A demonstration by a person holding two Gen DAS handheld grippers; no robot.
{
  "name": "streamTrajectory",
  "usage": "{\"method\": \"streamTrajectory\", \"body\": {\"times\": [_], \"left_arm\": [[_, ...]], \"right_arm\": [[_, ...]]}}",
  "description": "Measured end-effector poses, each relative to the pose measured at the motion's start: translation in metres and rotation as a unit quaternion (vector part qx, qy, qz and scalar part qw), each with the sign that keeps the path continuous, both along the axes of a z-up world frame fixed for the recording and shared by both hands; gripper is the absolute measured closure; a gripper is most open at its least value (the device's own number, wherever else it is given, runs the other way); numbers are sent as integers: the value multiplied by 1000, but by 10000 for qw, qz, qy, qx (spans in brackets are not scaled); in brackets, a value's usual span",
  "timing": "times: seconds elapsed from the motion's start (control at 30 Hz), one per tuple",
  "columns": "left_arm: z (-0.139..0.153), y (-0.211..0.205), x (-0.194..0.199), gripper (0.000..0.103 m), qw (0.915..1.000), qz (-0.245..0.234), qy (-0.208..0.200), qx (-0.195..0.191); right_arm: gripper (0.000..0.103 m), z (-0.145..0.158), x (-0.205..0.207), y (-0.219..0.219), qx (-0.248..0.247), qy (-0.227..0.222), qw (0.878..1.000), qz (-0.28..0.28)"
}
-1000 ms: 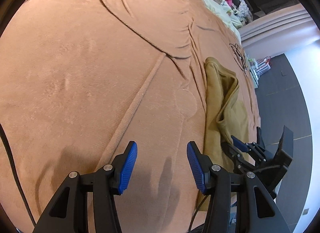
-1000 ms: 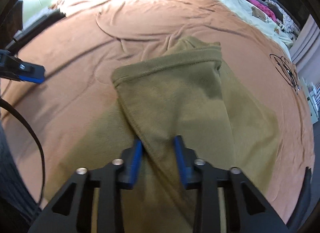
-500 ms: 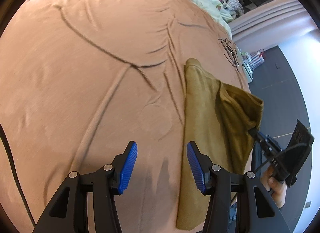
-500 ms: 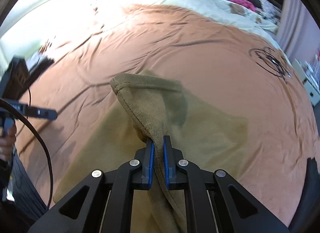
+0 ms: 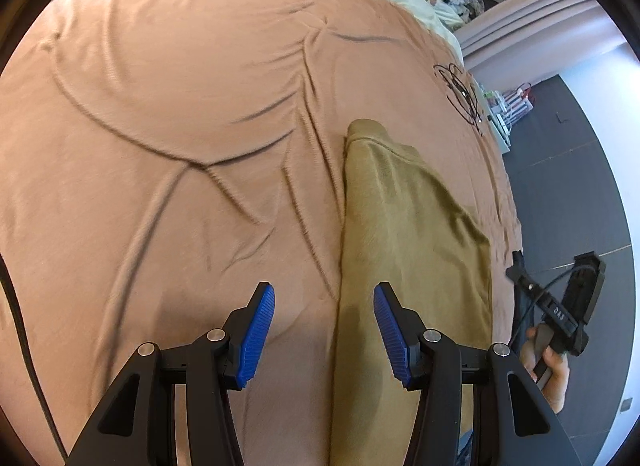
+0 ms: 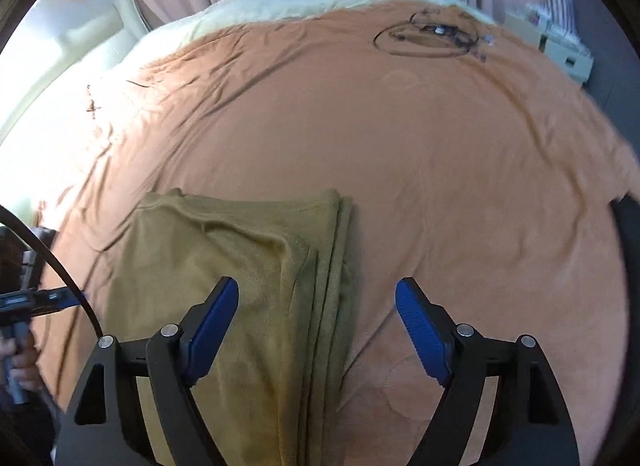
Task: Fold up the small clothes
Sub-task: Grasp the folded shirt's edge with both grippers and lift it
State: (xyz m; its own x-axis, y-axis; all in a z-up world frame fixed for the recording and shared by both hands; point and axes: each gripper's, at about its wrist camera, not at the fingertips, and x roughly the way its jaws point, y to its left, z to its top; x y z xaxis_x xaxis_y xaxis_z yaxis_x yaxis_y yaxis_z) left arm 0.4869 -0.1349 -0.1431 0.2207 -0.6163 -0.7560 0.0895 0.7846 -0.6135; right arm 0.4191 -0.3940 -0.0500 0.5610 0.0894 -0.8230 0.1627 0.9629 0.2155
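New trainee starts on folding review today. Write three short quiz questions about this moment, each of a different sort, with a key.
1. True or false: the right claw is clamped on the olive garment.
2. Multiple choice: the garment lies on A) a white sheet, B) the brown blanket, C) the floor.
3. Fill in: the garment's stacked folded edges face the ____ side of the right wrist view.

Key: 1 false, its pads stand apart and are opening, gripping nothing; 2 B; 3 right.
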Motion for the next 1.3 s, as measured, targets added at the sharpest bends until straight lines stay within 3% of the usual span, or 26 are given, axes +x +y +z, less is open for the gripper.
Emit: {"method": "streamTrajectory", "body": {"times": [0.2,0.3,0.57,0.67,0.73,0.77,0.9,1.3], "left_arm": [[-10,-23,17,49,9996,-173,64,-211],[-16,-33,25,49,9992,-255,129,-268],[-33,-52,47,55,9988,-324,211,-313],[-36,-61,57,69,9990,-302,195,-264],[-37,-65,61,78,9993,-245,202,-204],[-35,-66,61,82,9994,-232,183,-181],[-16,-71,56,94,9997,-226,-48,-52],[82,-57,8,96,9933,-422,-1040,-270]], "right_arm": [[25,-25,-9,-25,892,-24,9959,162],[34,-34,-3,-38,1077,53,9940,207],[39,-46,18,-63,1374,185,9901,217],[54,-46,25,-66,1241,254,9918,185],[76,-41,28,-59,1064,277,9936,256],[81,-37,28,-53,926,280,9948,313],[90,-15,17,-36,550,112,9980,288],[91,65,-66,-3,293,-729,9964,321]]}}
